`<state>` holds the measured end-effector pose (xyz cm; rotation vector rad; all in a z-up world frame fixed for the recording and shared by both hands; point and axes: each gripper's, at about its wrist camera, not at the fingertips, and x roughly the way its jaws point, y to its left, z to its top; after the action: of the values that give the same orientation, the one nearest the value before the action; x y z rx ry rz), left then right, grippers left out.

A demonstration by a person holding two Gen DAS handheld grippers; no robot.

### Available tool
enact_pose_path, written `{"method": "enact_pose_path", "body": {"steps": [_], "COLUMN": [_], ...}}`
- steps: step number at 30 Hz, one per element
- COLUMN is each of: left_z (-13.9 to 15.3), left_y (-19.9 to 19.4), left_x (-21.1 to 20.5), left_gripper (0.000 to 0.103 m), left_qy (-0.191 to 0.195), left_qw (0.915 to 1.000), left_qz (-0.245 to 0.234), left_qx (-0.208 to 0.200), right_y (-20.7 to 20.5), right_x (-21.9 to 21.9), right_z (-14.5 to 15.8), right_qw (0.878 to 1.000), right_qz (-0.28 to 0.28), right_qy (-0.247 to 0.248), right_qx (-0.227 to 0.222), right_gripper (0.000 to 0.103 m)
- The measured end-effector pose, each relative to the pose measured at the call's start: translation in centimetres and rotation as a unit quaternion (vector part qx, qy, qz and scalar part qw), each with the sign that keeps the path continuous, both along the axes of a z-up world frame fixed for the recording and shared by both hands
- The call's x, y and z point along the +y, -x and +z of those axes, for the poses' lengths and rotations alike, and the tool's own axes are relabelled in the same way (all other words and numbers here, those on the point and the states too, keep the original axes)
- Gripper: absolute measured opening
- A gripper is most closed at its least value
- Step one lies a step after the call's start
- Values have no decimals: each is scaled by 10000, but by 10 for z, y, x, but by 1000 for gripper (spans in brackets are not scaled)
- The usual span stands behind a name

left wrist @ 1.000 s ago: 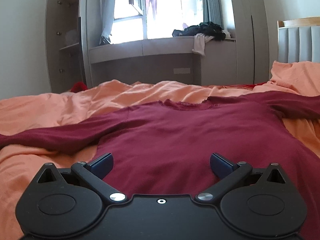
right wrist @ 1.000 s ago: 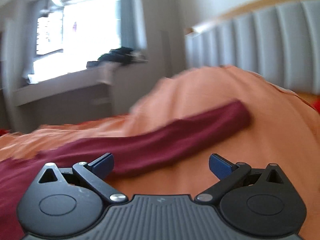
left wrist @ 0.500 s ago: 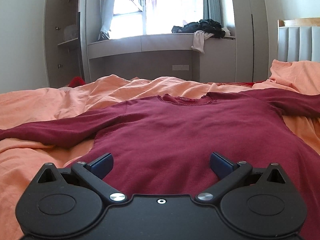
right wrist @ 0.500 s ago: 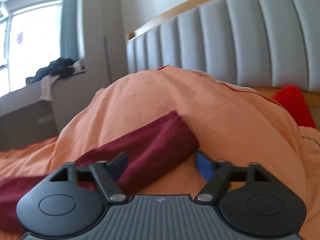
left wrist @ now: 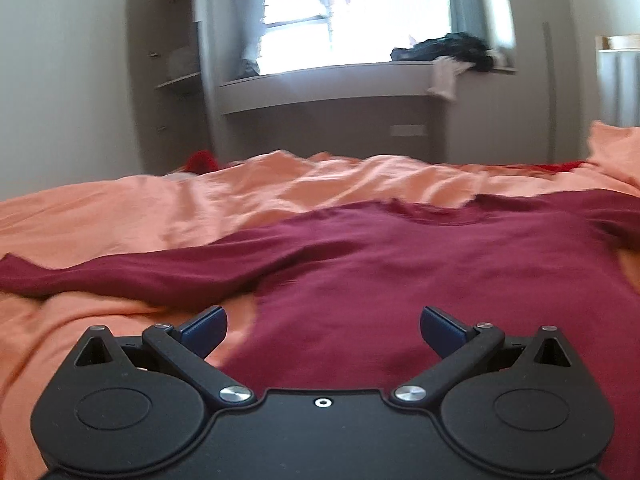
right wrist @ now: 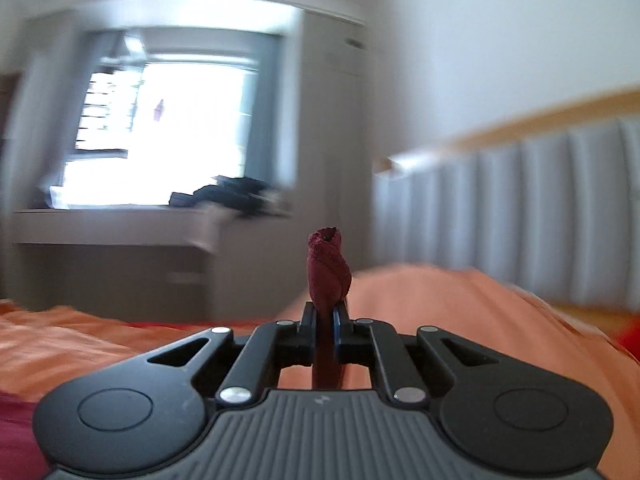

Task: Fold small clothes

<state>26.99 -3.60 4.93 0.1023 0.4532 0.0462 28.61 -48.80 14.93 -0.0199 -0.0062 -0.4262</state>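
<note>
A dark red long-sleeved sweater (left wrist: 420,272) lies flat on the orange bedsheet (left wrist: 120,216), its left sleeve (left wrist: 120,276) stretched out to the left. My left gripper (left wrist: 322,326) is open and empty, low over the sweater's lower left edge. My right gripper (right wrist: 324,314) is shut on the cuff of the sweater's right sleeve (right wrist: 329,268), which sticks up between the fingers, lifted above the sheet. A bit of the sweater's body shows at the lower left of the right wrist view (right wrist: 16,432).
A padded grey headboard (right wrist: 520,216) stands on the right. A window ledge (left wrist: 340,80) with a pile of dark clothes (left wrist: 452,50) is beyond the bed. A shelf unit (left wrist: 168,72) stands at the far left. A red item (left wrist: 200,160) lies past the bed's far edge.
My right gripper has closed on the right sleeve's cuff and lifted it, swinging left toward the window. My left gripper has shifted left over the sweater's lower edge and stays open.
</note>
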Motion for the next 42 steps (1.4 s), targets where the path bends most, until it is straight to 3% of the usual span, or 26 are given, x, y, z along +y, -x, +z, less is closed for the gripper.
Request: {"method": "enact_pose_path", "body": {"steps": [4,8,15,20,23,26,27,28,31,34,38,42], "left_z": [7,13,22,25,25,22,21,20,17,14,8,-5], "left_y": [-6,-5,-1,1,-1,-5,-6,-7,-11,-15,-20,-25], "left_x": [30,55,95,99,96,92,89,86,78,66,46,35], "left_gripper": [103,103,103,103,103,103,103,103,103,103,103,103], "left_qy": [393,600,1170,1174,1224,1297,1329,1362,1527,1649,1429,942], "left_qw": [9985,9958,9874,9863,9864,9869,9872,9875,9871,9859,9892,9939], "left_qz": [355,672,1042,1157,1097,956,870,782,454,158,15,148], "left_qx": [114,130,215,110,96,104,107,115,141,225,340,546], "right_y": [-3,-7,-5,13,19,30,35,42,51,58,41,6], "right_x": [79,156,273,343,357,352,348,341,308,270,218,178], "right_z": [18,17,-32,-77,-97,-107,-105,-105,-96,-93,-98,-119], "right_qw": [9939,9778,9282,8889,8700,8568,8552,8548,8668,8945,9290,9498], "right_qz": [996,1908,3253,3796,4016,4257,4301,4336,4204,3651,2754,1781], "right_qy": [471,864,1624,2199,2357,2280,2261,2229,2092,2062,1745,1620], "right_qx": [-40,91,795,1315,1621,1805,1805,1777,1677,1552,1749,1996], "right_gripper": [8,8,8,8,10,28,45,62,75,89,92,89]}}
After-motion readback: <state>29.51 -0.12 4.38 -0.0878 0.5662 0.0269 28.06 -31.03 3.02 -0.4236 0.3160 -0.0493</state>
